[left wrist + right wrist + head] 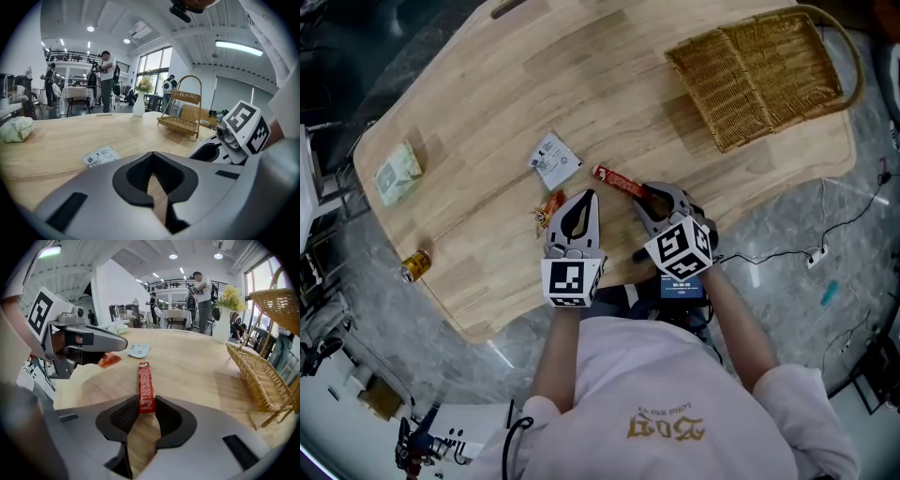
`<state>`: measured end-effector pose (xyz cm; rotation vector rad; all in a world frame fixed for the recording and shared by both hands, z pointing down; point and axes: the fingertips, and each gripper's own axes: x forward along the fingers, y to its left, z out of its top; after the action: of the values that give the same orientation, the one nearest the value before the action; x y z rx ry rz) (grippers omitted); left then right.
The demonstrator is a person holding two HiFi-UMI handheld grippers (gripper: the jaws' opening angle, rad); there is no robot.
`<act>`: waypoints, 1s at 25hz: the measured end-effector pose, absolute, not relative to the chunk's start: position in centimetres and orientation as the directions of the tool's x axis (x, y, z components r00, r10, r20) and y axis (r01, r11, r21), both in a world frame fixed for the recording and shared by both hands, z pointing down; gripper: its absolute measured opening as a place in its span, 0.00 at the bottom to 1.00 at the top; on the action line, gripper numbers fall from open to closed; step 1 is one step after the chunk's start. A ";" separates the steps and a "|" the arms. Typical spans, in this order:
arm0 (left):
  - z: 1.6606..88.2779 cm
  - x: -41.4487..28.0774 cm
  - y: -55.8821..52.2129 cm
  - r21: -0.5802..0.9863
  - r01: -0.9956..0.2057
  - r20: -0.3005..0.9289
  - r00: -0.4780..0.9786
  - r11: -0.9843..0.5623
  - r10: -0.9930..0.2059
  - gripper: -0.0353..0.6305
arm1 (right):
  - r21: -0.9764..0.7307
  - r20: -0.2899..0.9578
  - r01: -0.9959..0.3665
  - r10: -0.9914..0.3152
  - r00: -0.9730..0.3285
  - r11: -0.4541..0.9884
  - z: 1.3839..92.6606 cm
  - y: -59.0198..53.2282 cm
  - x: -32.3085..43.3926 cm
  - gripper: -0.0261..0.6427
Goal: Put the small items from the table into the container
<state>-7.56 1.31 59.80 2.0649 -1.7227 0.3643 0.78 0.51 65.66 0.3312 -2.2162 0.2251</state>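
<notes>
The right gripper (146, 401) has its jaws closed against both sides of the near end of a red stick (146, 385). The stick lies flat close to the near edge of the table (487, 141). The left gripper (152, 155), jaws together with nothing between them, is just beside the right one, its tip by an orange wrapper (550, 208). The basket (759, 75) stands at the far right corner, well apart from the stick.

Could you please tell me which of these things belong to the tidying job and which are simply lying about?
Part of the job:
- wicker basket
- red stick packet, pinched by the right gripper
- white packet
- orange packet
- green-and-white packet
- small gold can

Just lying about:
- vase of flowers in the background
- white plug and cables on the floor
</notes>
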 end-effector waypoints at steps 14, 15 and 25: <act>56.5 -7.7 0.2 0.120 -0.981 0.403 0.187 -0.150 -0.896 0.06 | -0.051 0.691 -0.436 -0.283 -0.665 0.899 58.8 -1.5 1.0 0.22; 55.9 -7.7 0.1 0.116 -0.981 0.395 0.187 -0.153 -0.900 0.06 | -0.050 0.681 -0.442 -0.293 -0.671 0.895 58.1 -1.7 1.1 0.22; 48.8 -5.4 -1.3 0.022 -0.975 0.296 0.216 -0.220 -0.930 0.06 | -0.034 0.566 -0.512 -0.406 -0.718 0.858 50.3 -3.2 2.6 0.22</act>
<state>-5.42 -1.33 48.85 2.2828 -1.8192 0.3247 2.64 -3.20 50.30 0.6669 -2.4705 0.2535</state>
